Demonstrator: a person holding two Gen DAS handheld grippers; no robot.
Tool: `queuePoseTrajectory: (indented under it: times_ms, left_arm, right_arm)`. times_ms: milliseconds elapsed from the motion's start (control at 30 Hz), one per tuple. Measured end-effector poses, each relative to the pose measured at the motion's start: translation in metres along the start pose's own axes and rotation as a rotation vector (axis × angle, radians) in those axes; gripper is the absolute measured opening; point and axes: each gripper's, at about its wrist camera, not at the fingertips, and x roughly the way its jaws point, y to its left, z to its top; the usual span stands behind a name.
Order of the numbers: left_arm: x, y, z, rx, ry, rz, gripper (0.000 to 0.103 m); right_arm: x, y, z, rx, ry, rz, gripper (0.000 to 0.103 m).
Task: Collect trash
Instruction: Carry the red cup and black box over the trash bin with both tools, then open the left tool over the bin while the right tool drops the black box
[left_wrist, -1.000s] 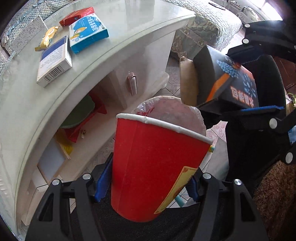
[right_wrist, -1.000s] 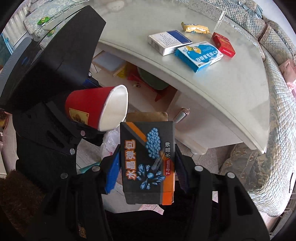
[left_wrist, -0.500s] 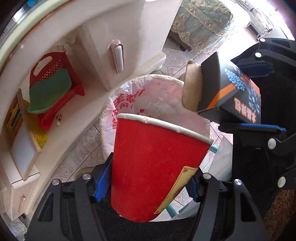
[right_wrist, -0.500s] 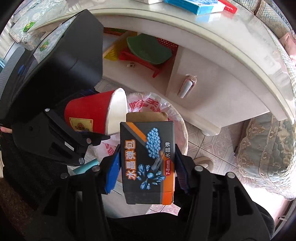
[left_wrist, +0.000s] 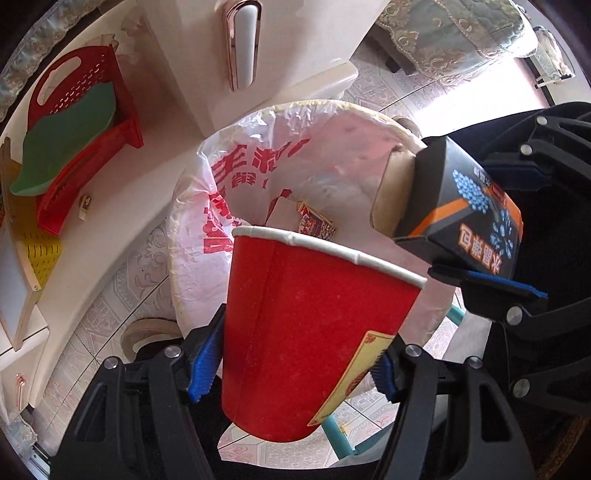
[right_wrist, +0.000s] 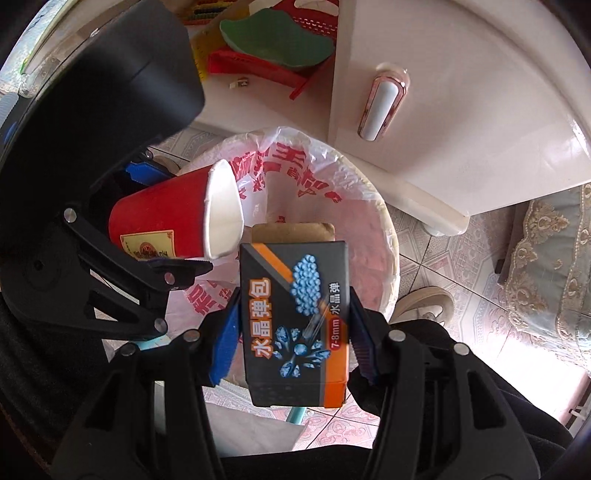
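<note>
A red paper cup (left_wrist: 306, 332) is pinched by the left gripper (left_wrist: 295, 365), a black box (right_wrist: 295, 325) (flap open) by the right gripper (right_wrist: 295, 339), above the bag-lined bin (left_wrist: 192, 206).

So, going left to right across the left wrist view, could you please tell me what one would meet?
Red basket → white bin bag → red paper cup → black box held in the right tool.
</note>
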Motion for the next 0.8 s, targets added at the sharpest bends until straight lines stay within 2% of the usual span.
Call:
queuePoseTrajectory:
  times_ms: [233, 533, 567, 600, 800]
  left_arm:
    - [0.013, 0.0, 0.007, 0.003, 0.023, 0.0, 0.065]
    - [0.022, 0.003, 0.011, -0.013, 0.043, 0.001, 0.067]
    - [0.023, 0.004, 0.011, -0.022, 0.048, 0.004, 0.067]
    - [0.024, 0.005, 0.011, -0.029, 0.053, 0.002, 0.067]
    - [0.026, 0.011, 0.012, -0.056, 0.069, 0.01, 0.076]
  right_arm:
    - [0.021, -0.01, 0.004, 0.036, 0.044, 0.016, 0.053]
    - [0.031, -0.013, 0.006, 0.035, 0.053, 0.03, 0.053]
    - [0.032, -0.013, 0.006, 0.037, 0.056, 0.034, 0.057]
    - [0.032, -0.013, 0.006, 0.038, 0.054, 0.035, 0.066]
    - [0.032, -0.014, 0.008, 0.044, 0.051, 0.032, 0.067]
